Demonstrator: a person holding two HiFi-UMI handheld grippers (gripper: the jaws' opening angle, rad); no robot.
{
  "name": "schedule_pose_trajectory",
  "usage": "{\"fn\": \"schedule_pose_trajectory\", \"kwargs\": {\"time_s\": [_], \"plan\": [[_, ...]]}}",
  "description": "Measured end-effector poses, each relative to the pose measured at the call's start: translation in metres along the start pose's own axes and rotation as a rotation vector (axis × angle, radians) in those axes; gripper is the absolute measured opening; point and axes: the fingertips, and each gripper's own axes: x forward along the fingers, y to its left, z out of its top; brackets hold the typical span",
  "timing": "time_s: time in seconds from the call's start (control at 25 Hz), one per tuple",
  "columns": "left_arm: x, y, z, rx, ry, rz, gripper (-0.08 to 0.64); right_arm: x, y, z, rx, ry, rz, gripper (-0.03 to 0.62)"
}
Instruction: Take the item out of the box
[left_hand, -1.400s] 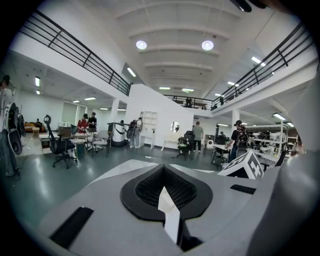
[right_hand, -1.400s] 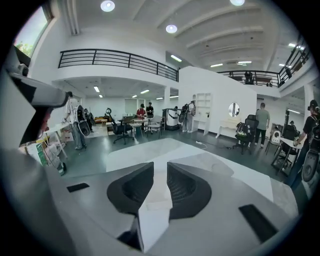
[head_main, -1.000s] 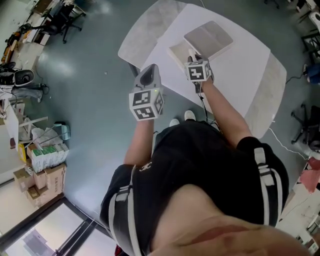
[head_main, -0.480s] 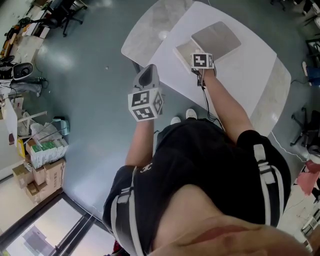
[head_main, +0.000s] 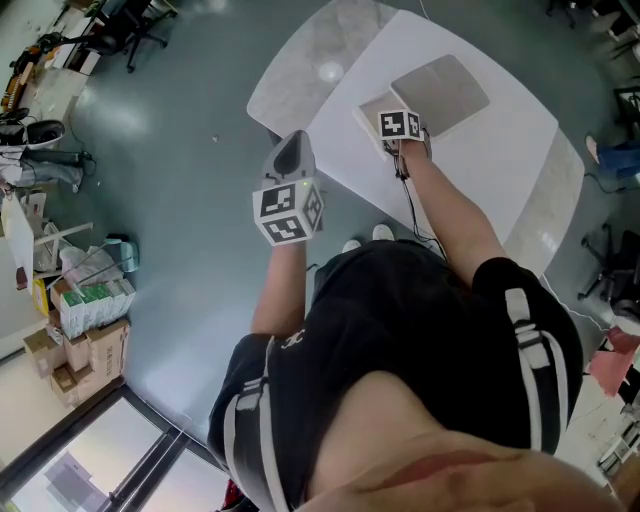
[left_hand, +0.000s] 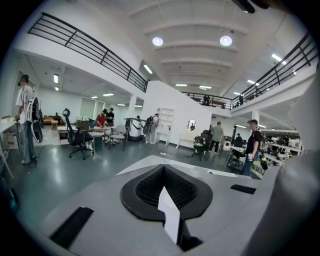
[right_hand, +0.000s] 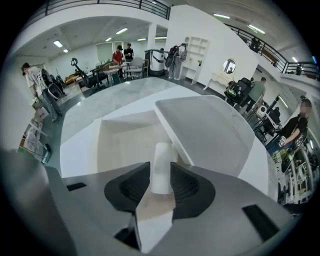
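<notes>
White smooth cylinder, pinched by the right gripper inside the open white cardboard box, may slip if lifted fast; left gripper closed, empty, well clear of the box.

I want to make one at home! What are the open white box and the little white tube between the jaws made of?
The open white box looks like stiff cardboard: matte, thin flat walls, crisp folded edges; thin plastic is possible. The small white tube looks smooth and matte, perhaps plastic or rolled paper; I cannot tell which.
</notes>
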Motion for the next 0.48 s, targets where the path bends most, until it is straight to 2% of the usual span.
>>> {"fn": "schedule_pose_trajectory", "kwargs": {"time_s": [0.16, 0.48], "plan": [[0.004, 0.004, 0.003, 0.002, -0.004, 0.001, 0.012, 0.009, 0.005, -0.001, -0.046, 0.027, -0.039, 0.094], [0.003, 0.004, 0.003, 0.005, -0.002, 0.004, 0.012, 0.022, 0.001, -0.01, -0.171, 0.122, -0.181, 0.095]]}}
